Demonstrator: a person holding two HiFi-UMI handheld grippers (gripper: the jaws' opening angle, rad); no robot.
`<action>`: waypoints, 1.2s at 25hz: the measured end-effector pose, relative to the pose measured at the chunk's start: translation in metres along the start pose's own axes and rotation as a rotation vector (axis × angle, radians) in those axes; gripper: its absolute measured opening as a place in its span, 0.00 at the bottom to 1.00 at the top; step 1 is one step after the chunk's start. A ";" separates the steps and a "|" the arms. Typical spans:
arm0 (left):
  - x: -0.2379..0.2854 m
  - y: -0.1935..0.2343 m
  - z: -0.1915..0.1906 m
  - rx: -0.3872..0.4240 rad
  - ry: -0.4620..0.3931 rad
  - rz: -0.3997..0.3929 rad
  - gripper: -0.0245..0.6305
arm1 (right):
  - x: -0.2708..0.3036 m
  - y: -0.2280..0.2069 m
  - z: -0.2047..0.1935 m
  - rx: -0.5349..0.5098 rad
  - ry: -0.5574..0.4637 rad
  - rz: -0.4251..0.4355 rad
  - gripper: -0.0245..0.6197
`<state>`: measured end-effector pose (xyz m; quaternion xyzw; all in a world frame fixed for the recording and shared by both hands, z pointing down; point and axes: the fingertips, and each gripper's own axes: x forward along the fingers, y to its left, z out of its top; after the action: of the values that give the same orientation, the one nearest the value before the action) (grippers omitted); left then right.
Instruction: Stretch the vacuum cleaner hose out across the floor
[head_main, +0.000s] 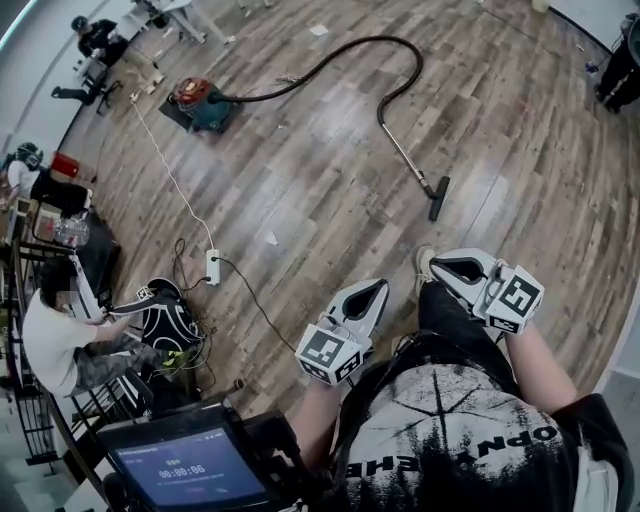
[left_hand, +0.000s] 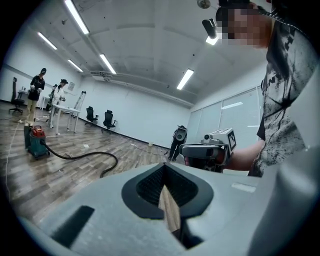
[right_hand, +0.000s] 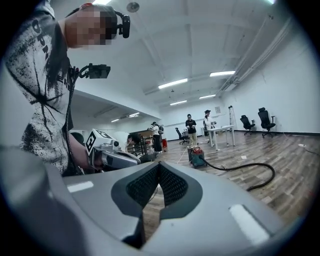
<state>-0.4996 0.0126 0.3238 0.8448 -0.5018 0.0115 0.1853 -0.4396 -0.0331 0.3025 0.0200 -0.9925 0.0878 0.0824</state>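
While both grippers hang empty, we log the red-and-teal canister vacuum cleaner (head_main: 200, 103) near the far left edge of the wood-plank floor (head_main: 300, 190). Its black ribbed hose (head_main: 385, 38) arcs rightward; likely light and limp. The stiff metal wand (head_main: 405, 152) looks the best hold. Left gripper (head_main: 365, 297) and right gripper (head_main: 460, 268): jaws closed, well apart from the hose.

white short-sleeved t-shirt (head_main: 450, 420), black splatter print; dark trousers (head_main: 450, 312); grey left claw (head_main: 378, 290), right claw (head_main: 440, 266), black-white marker cubes (head_main: 330, 352).

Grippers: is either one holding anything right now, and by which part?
Nothing is held. The left gripper and right gripper are both shut and empty; the vacuum hose lies on the floor ahead, untouched.
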 end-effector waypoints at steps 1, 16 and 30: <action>0.009 0.011 0.004 -0.002 0.002 0.009 0.04 | 0.007 -0.014 0.001 -0.002 -0.001 0.009 0.05; 0.205 0.168 0.121 0.011 0.036 0.127 0.04 | 0.064 -0.280 0.063 -0.023 0.035 0.108 0.05; 0.306 0.260 0.172 0.047 0.064 0.055 0.04 | 0.106 -0.429 0.097 -0.071 0.040 0.026 0.05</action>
<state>-0.5985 -0.4124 0.3053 0.8339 -0.5184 0.0556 0.1809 -0.5361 -0.4751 0.2997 0.0022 -0.9933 0.0539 0.1019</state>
